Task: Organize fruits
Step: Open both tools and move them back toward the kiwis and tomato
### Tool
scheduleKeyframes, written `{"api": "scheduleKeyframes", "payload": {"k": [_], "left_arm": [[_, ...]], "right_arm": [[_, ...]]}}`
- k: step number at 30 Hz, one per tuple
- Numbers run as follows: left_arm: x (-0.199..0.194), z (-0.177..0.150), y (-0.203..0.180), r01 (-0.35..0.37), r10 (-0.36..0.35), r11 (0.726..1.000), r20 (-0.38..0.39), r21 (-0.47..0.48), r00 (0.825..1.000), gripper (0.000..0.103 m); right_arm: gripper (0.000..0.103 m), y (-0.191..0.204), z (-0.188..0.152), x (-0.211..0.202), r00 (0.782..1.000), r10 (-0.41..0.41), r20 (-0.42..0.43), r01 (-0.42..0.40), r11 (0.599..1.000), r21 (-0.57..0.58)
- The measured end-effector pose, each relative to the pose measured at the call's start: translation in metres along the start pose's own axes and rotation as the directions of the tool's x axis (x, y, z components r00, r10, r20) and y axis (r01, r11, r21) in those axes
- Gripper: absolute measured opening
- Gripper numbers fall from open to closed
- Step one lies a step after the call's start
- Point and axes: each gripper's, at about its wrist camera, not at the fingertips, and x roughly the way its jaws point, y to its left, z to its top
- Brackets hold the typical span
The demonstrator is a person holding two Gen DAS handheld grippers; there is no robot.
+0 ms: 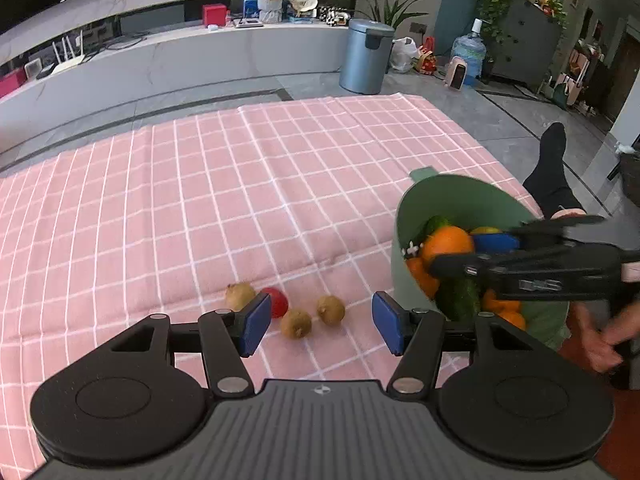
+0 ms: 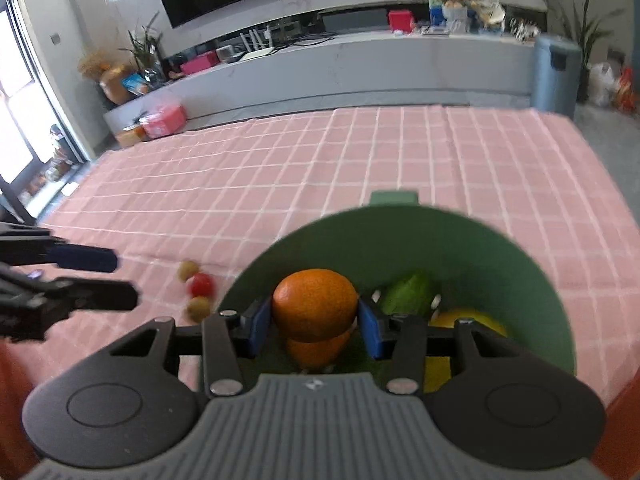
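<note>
On the pink checked cloth (image 1: 200, 200), a green bucket (image 1: 460, 196) is seen with oranges, green produce and a yellow fruit inside. An orange (image 2: 315, 304) is clamped between the blue pads of the right gripper (image 2: 316, 318) just above the bucket's contents. Left of the bucket, well apart from it, three kiwis (image 1: 296, 323) and a red fruit (image 1: 278, 301) are grouped on the cloth. Above these the left gripper (image 1: 322, 322) is held with its jaws apart and nothing between them.

Left tongs (image 1: 322, 326) apart (nothing between), right tongs (image 2: 316, 326) clamped.
</note>
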Motion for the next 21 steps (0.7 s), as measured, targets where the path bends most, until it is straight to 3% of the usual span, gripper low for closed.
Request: {"api": "scheduleKeyframes", "payload": {"k": [12, 21], "left_arm": [[0.003, -0.02, 0.006, 0.008, -0.009, 1.0, -0.033, -0.028, 0.999, 0.068], [-0.016, -0.03, 0.012, 0.018, -0.018, 0.999, 0.009, -0.041, 1.0, 0.068]], "right_arm": [[0.045, 0.007, -0.021, -0.003, 0.995, 0.02, -0.095, -0.025, 0.999, -0.044], [0.047, 0.01, -0.019, -0.02, 0.999, 0.032, -0.002, -0.032, 0.999, 0.002]]}}
